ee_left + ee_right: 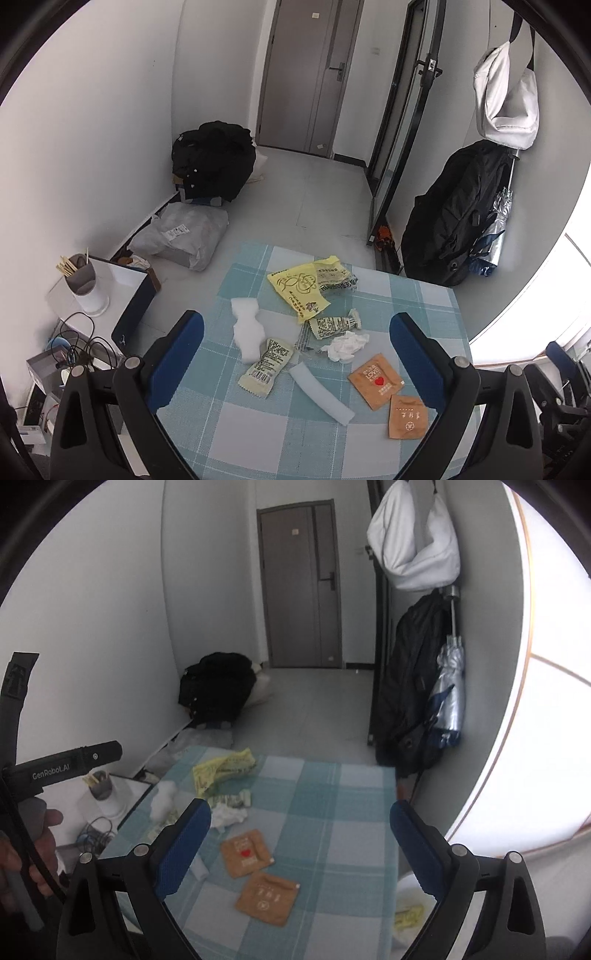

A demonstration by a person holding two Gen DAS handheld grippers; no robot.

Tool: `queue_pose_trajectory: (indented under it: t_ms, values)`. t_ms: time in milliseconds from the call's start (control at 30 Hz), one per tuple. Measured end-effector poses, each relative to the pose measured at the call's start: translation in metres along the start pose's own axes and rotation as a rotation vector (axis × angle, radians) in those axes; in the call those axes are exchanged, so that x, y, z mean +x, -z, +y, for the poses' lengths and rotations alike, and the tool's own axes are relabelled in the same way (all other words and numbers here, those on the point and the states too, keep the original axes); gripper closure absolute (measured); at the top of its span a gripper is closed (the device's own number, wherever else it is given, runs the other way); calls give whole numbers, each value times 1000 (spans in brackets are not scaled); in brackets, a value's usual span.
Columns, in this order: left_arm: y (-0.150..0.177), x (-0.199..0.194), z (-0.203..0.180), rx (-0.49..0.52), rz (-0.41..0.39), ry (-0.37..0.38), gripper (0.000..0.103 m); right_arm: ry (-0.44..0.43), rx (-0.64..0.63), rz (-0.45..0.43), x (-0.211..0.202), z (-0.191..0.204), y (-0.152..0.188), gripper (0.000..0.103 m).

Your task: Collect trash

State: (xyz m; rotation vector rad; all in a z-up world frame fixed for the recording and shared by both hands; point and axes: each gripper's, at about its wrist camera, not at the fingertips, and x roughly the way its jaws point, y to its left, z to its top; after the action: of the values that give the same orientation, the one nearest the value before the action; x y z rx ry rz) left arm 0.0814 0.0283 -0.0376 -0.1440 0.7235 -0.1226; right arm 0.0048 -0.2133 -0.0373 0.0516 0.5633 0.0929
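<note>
Trash lies scattered on a table with a blue checked cloth (258, 435). There is a yellow wrapper (299, 291), a crumpled white tissue (347, 345), white foam pieces (245, 328), a pale snack packet (266, 367), a white strip (320, 393) and two brown sachets (375, 380) (267, 893). My left gripper (295, 345) hangs open above the pile, nothing between its blue pads. My right gripper (301, 830) is open too, over the brown sachets (246, 853), with the tissue (229, 816) just beyond its left finger.
A white bin (410, 908) with yellow scraps sits off the table's right edge. A side table (110, 295) holds a cup of sticks (79, 273) and cables. Black bags (212, 158) and a grey parcel (184, 236) lie on the floor. A hand (33, 849) holds the left device.
</note>
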Motion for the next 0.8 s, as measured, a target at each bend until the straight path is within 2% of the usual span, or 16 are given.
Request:
queue_pose_trajectory:
  t_ms: [233, 367, 500, 600, 800]
  values:
    - [6, 9, 27, -23, 69, 13, 4, -53, -16, 212, 52, 16, 25, 5]
    - [5, 12, 40, -61, 82, 8, 4, -80, 0, 321, 80, 16, 53, 5]
    - [7, 21, 53, -131, 134, 34, 4, -68, -6, 405, 103, 17, 76, 6]
    - [8, 22, 57, -165, 148, 52, 4, -58, -2, 431, 114, 18, 82, 7]
    - [8, 24, 54, -125, 143, 21, 4, -11, -65, 466, 130, 27, 90, 10]
